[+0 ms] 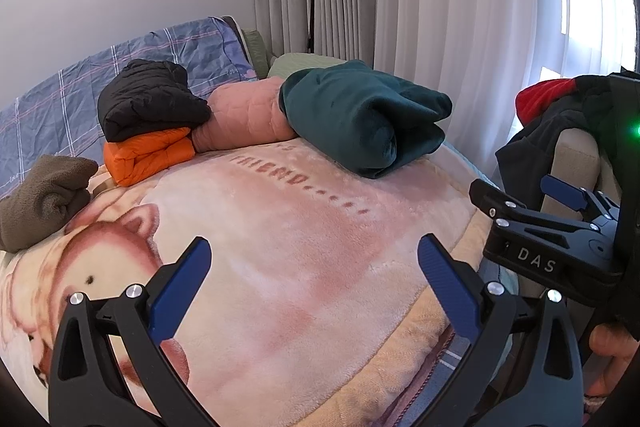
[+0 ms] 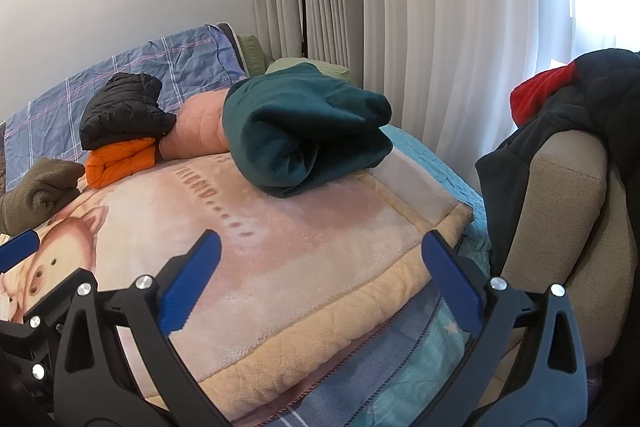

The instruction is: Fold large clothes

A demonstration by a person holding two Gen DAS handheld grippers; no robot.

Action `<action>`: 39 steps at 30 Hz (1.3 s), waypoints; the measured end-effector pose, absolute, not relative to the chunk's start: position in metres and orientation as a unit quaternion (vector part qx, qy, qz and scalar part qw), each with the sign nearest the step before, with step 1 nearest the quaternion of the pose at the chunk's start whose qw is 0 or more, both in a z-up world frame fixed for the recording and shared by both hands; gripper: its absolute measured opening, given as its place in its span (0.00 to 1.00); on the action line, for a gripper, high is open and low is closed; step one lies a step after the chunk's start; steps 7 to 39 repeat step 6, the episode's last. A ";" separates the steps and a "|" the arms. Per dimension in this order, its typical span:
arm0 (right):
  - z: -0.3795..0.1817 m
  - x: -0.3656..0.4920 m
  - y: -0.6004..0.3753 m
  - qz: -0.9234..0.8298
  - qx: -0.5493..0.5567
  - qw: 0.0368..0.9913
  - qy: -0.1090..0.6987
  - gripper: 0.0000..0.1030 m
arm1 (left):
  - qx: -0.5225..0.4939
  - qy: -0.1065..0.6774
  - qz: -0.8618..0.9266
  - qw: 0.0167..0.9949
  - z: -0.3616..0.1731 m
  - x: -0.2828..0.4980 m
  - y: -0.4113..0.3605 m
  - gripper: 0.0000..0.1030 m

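Hovering over the near part of the bed (image 1: 304,247), both grippers empty: left gripper (image 1: 316,287) with fingers wide apart, right gripper (image 2: 320,279) the same. Lying already folded on the bed: teal garment (image 2: 304,139) toward the far right corner, black jacket (image 1: 152,99) stacked upon orange jacket (image 1: 148,155) toward the far left, brown fleece (image 1: 44,195) at the left edge. Still waiting unfolded: dark clothes (image 2: 560,131) with a red piece (image 2: 540,95), draped on the armchair (image 2: 560,207) right of the bed. Judging: between garments now. Next, probably reaching right, clamping the dark cloth, spreading it flat on the bed.
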State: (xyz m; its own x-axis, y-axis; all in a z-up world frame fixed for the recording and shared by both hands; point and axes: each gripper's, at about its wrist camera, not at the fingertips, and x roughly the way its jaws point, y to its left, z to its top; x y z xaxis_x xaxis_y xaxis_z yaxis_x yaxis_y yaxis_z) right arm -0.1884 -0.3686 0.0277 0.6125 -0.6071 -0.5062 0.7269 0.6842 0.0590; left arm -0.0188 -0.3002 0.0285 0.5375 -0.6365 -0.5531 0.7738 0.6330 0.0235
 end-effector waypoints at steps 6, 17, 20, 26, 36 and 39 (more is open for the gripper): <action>0.026 -0.188 -0.370 -0.376 0.131 0.888 0.231 0.98 | 0.134 0.256 -0.407 0.866 0.028 -0.019 -0.300 0.99; 0.026 -0.188 -0.370 -0.376 0.131 0.888 0.231 0.98 | 0.134 0.256 -0.407 0.866 0.028 -0.019 -0.300 0.99; 0.026 -0.188 -0.370 -0.376 0.131 0.888 0.231 0.98 | 0.134 0.256 -0.407 0.866 0.028 -0.019 -0.300 0.99; 0.026 -0.188 -0.370 -0.376 0.131 0.888 0.231 0.98 | 0.134 0.256 -0.407 0.866 0.028 -0.019 -0.300 0.99; 0.026 -0.188 -0.370 -0.376 0.131 0.888 0.231 0.98 | 0.134 0.256 -0.407 0.866 0.028 -0.019 -0.300 0.99; 0.026 -0.188 -0.370 -0.376 0.131 0.888 0.231 0.98 | 0.134 0.256 -0.407 0.866 0.028 -0.019 -0.300 0.99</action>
